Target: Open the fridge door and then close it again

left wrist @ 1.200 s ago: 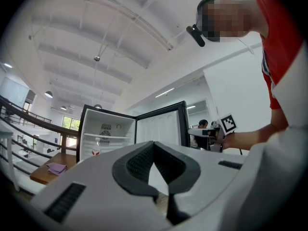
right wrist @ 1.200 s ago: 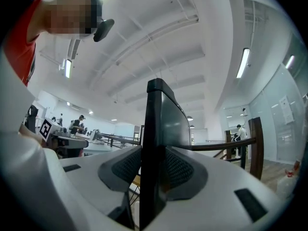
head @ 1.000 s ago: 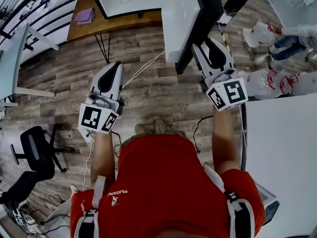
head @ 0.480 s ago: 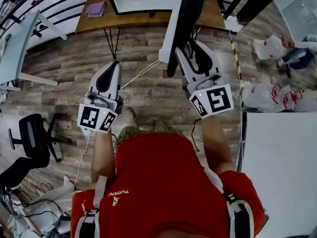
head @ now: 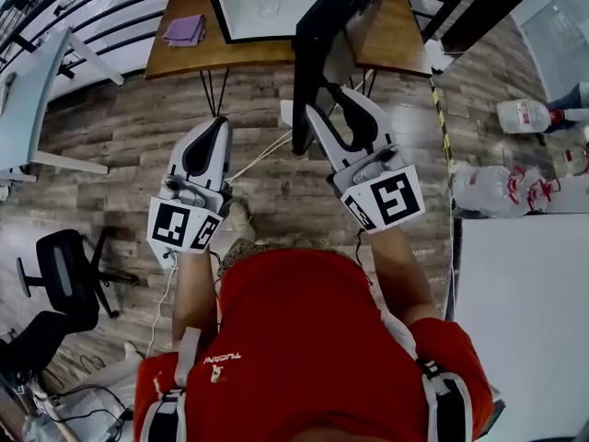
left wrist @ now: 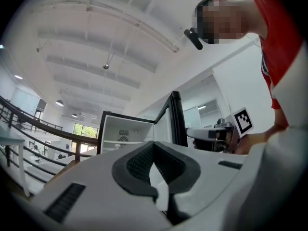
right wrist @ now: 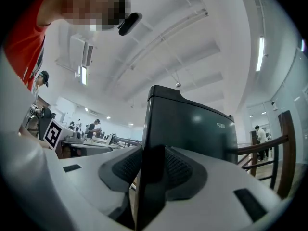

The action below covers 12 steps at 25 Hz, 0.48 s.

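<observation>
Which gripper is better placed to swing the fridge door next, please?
Right: the right gripper is clamped on the edge of the fridge door; the left gripper is shut, empty and clear of it.

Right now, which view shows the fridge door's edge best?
Right gripper view: the fridge door sits close-up between the right gripper's just-closing jaws. Head view shows it from above; left gripper view, distant and edge-on.

The door (head: 320, 40) stands just right of my left gripper (head: 217, 122), barring any sideways move that way; straight ahead, the open fridge (head: 241, 12) is unobstructed.
</observation>
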Motion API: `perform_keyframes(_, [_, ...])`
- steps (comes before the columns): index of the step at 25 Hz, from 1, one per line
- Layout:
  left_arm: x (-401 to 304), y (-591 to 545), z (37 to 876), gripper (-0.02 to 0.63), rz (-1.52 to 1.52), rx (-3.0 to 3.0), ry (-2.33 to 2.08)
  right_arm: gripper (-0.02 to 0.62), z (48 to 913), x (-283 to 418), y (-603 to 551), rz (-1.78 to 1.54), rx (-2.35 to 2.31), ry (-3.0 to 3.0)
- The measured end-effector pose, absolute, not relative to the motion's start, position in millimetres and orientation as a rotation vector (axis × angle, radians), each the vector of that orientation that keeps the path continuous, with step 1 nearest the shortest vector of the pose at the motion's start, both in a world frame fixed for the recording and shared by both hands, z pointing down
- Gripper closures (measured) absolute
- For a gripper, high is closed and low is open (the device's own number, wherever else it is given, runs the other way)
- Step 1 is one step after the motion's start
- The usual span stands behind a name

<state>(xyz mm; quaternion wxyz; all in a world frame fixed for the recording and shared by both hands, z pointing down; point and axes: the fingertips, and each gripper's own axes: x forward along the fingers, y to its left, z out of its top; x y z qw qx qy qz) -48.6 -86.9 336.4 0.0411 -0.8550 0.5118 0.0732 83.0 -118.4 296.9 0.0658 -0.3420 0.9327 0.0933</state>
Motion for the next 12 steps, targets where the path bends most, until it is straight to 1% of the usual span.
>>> perform_keyframes(4, [-80.1,-116.5,331.0,0.597,0.228,-2.638,1.519,0.437,293.9,45.0,-135.2,0.3,-1.021,2.808])
perform_keyframes(12, [-143.9,-168.1,328.4,0.597,0.254,-2.697,1.447,0.465,290.2,-19.6,-176.7,0.311,-1.114,2.788])
